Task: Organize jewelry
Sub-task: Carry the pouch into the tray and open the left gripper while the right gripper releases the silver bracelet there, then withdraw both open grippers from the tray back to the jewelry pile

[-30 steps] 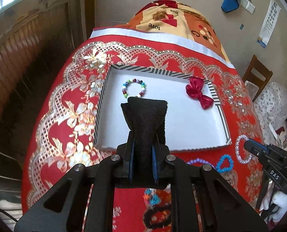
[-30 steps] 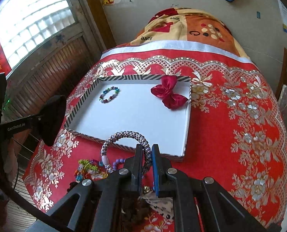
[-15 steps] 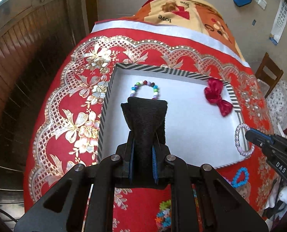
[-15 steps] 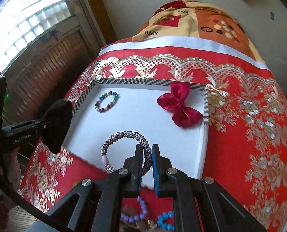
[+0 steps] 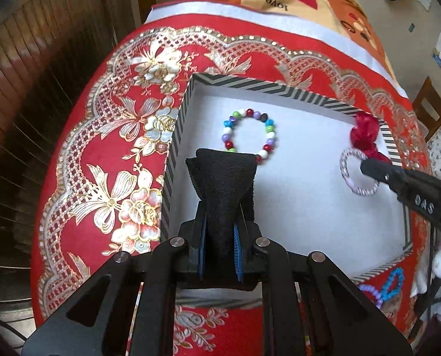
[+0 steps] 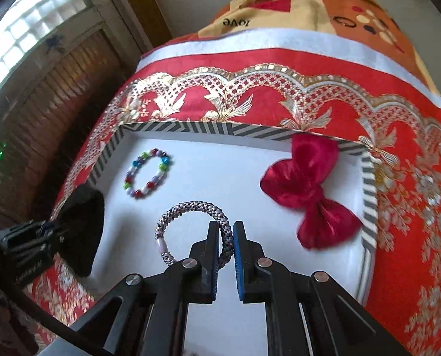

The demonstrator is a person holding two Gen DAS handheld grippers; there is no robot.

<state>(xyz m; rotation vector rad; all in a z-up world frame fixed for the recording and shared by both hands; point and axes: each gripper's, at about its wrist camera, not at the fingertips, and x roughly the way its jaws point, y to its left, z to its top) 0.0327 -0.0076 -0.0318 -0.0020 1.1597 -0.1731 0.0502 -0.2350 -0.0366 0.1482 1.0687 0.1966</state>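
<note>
A white tray with a striped rim (image 5: 279, 90) (image 6: 190, 127) lies on the red cloth. In it are a coloured bead bracelet (image 5: 250, 136) (image 6: 147, 173) and a red bow (image 5: 365, 136) (image 6: 306, 190). My right gripper (image 6: 226, 228) is shut on a grey braided bracelet (image 6: 190, 209) (image 5: 358, 175) and holds it over the tray's middle. My left gripper (image 5: 220, 228) is shut on a black cloth piece (image 5: 223, 184) (image 6: 81, 228) over the tray's near left corner.
A blue bead bracelet (image 5: 393, 281) and a purple one (image 5: 368, 290) lie on the red cloth (image 5: 101, 148) in front of the tray. A wooden shutter wall (image 5: 27, 59) is at the left. A chair (image 5: 431, 109) stands at the right.
Both grippers have moved forward over the tray. The braided bracelet went from in front of the tray's near rim to over its floor. The black cloth came closer to the bead bracelet.
</note>
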